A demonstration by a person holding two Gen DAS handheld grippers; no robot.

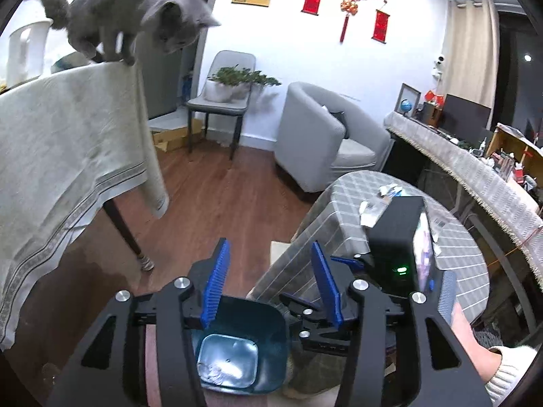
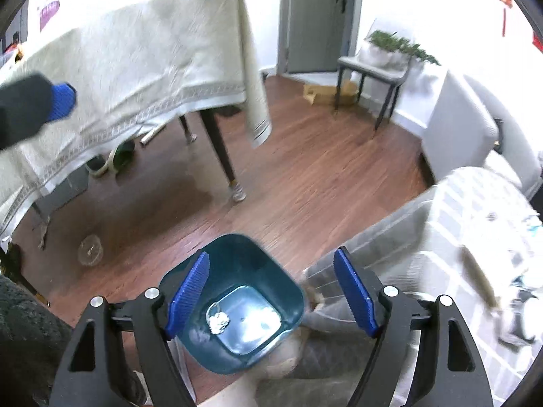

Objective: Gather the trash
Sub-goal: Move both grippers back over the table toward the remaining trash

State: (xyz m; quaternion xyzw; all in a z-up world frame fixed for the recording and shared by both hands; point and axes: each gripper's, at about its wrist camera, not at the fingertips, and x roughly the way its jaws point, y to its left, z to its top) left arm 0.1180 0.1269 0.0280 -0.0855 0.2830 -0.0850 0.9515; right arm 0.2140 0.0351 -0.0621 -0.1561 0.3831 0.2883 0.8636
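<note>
- Sitting on the wood floor against the draped side of the low checked table (image 1: 342, 203), the teal bin (image 2: 237, 261) holds one small crumpled white scrap (image 2: 219, 320) on its pale bottom; I judge it stands there so trash from the tabletop has a short trip down.
- Above its mouth the right gripper (image 2: 271, 288) has its blue pads spread wide with nothing between them, which looks like a drop just made.
- The left gripper (image 1: 269, 283) hangs over the same bin, likewise wide and empty.
- More pale wrappers (image 1: 380, 203) lie on the checked table, so the collecting seems far from done.
- The right-wrist view is smeared on that side, so the wrappers cannot be counted or told apart.
- A grey cat (image 1: 135, 10) leans over the edge of the taller cloth-covered table (image 1: 68, 142); the right view cuts off all but its paws.
</note>
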